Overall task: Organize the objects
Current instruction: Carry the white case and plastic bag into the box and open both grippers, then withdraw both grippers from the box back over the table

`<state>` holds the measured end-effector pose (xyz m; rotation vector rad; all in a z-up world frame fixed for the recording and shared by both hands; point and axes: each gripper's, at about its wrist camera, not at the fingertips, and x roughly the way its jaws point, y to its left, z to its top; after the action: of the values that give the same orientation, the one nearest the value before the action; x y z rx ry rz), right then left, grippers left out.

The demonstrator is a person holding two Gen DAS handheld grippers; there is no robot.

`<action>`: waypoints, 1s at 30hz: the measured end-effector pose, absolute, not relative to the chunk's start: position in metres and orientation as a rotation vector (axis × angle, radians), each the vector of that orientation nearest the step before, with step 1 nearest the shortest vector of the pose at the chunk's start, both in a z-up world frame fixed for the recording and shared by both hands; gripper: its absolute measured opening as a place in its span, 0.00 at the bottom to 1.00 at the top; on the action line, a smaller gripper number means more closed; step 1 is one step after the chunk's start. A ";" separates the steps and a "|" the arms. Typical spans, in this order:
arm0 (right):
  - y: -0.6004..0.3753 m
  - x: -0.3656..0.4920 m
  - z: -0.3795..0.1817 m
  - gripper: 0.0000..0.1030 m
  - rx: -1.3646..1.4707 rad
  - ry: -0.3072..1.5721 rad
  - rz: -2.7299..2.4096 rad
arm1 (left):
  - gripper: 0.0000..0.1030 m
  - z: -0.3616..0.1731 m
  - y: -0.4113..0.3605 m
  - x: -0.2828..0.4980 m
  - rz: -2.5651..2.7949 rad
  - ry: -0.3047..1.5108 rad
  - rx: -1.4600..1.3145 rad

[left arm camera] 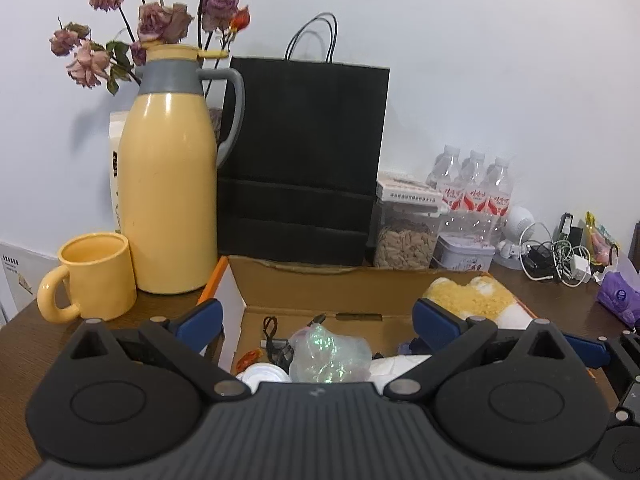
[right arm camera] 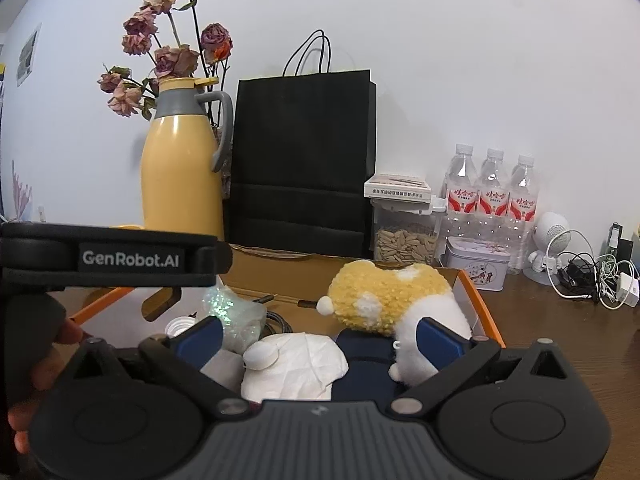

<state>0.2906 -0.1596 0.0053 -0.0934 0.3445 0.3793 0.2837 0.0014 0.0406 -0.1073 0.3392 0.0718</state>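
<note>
Cardboard box (left arm camera: 320, 280) with orange outer edges, open-topped, sits on the dark brown wooden table (left arm camera: 24, 340), directly in front of the black paper carrier bag (left arm camera: 304, 152) that stands against the wall.

Left wrist view: the left gripper (left arm camera: 318, 320) hangs above the box with its blue-padded fingers (left arm camera: 200, 318) spread wide and nothing between them. Below the gap lie a crumpled clear plastic bag with iridescent flecks (left arm camera: 328, 354), a small white round lid (left arm camera: 262, 374) and a thin black cable (left arm camera: 272, 332). A yellow-and-white plush toy (left arm camera: 476, 300) fills the box's right end. Left of the box stand a yellow vacuum jug with a grey collar (left arm camera: 170, 176) and a yellow ceramic mug (left arm camera: 94, 276), just beside each other.

Right wrist view: the right gripper (right arm camera: 320, 338) is also spread wide, holding nothing. Its right finger (right arm camera: 438, 340) is at the white underside of the plush toy (right arm camera: 392, 296); contact cannot be confirmed. A crumpled white tissue (right arm camera: 296, 364) lies between the fingers. The body of the left gripper (right arm camera: 116, 258) fills the left of the view.
</note>
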 end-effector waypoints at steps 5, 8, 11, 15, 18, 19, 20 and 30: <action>-0.166 0.277 0.009 1.00 -0.107 0.330 0.384 | 1.00 0.052 0.008 0.268 0.062 0.297 -0.091; -0.170 0.268 0.013 1.00 -0.113 0.308 0.387 | 1.00 0.056 0.011 0.259 0.053 0.290 -0.073; -0.175 0.258 0.016 1.00 -0.119 0.286 0.387 | 1.00 0.053 0.019 0.246 0.071 0.272 -0.073; -0.184 0.245 0.014 1.00 -0.128 0.272 0.380 | 1.00 0.051 0.031 0.233 0.110 0.268 -0.073; -0.192 0.237 0.010 1.00 -0.130 0.277 0.373 | 1.00 0.048 0.039 0.224 0.098 0.281 -0.096; -0.194 0.234 0.009 1.00 -0.134 0.279 0.370 | 1.00 0.046 0.041 0.222 0.093 0.286 -0.098; -0.196 0.232 0.008 1.00 -0.137 0.281 0.366 | 1.00 0.044 0.042 0.219 0.091 0.291 -0.100; -0.226 0.213 -0.009 1.00 -0.125 0.333 0.295 | 1.00 0.005 0.043 0.202 0.070 0.429 -0.075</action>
<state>0.2132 -0.2261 -0.0093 -0.1250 0.3326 0.2946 0.2021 0.0429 0.0049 -0.0753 0.4288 0.0696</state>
